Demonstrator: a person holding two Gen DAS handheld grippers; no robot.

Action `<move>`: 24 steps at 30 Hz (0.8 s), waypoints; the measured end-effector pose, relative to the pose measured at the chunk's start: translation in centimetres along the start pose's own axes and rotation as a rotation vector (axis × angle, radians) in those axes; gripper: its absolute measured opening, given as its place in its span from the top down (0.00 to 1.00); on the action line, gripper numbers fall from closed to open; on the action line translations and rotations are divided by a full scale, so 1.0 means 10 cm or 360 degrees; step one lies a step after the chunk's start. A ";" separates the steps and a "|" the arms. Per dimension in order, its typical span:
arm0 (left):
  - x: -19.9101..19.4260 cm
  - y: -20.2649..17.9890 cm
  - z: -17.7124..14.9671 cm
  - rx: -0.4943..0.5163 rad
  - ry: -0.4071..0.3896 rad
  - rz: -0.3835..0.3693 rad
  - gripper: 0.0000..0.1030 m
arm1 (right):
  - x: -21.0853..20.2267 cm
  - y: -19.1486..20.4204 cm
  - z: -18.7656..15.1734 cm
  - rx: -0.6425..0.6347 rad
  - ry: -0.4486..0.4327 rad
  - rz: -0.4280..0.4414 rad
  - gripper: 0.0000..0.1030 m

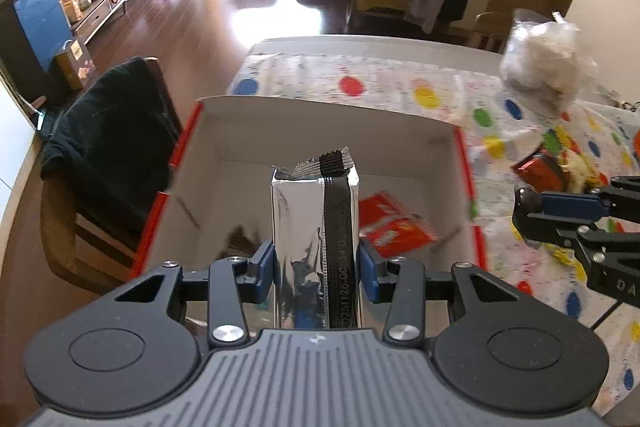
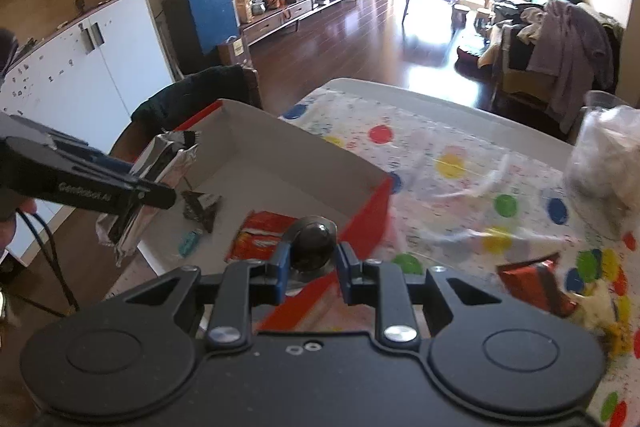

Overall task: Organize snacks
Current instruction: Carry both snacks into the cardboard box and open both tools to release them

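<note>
My left gripper [image 1: 316, 259] is shut on a tall silver foil snack packet [image 1: 312, 227] with a black seam, held upright over the open white box with red sides [image 1: 320, 105]. A red packet [image 1: 394, 227] lies on the box floor. In the right wrist view my right gripper [image 2: 312, 259] is shut on a dark, shiny round snack [image 2: 314, 239], hovering above the box's near red wall [image 2: 360, 223]. The same view has the left gripper [image 2: 160, 195] with the silver packet [image 2: 168, 155] at the box's left side, and a dark wrapper [image 2: 202, 207], a small teal item [image 2: 190, 243] and the red packet [image 2: 260, 231] inside.
The box stands on a table under a dotted cloth [image 1: 360, 79]. A red-wrapped snack [image 2: 536, 283] and a clear plastic bag [image 2: 608, 155] lie to the right. A chair draped in a black garment [image 1: 112, 147] stands left of the box. Beyond is dark wooden floor.
</note>
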State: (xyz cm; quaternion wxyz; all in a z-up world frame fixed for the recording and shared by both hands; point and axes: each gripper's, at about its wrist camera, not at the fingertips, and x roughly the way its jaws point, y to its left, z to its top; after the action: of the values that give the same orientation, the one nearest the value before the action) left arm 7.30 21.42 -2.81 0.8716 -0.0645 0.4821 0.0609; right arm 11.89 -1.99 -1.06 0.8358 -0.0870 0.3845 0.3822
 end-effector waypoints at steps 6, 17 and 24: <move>0.24 0.32 0.20 0.0021 0.0076 0.0072 0.59 | 0.36 0.23 0.23 0.0008 0.0059 0.0034 0.77; 0.76 0.64 0.42 0.0155 0.0323 0.0153 0.59 | 1.12 0.50 0.41 0.0020 0.0284 0.0062 0.77; 1.03 0.61 0.41 0.0317 0.0507 0.0175 0.59 | 1.44 0.73 0.37 -0.0068 0.0399 0.0104 0.77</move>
State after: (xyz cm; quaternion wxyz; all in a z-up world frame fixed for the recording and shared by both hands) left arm 15.14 28.59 -9.76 0.7817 0.0396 0.6205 0.0495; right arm 14.82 12.94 -7.60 0.7662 -0.1392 0.4803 0.4036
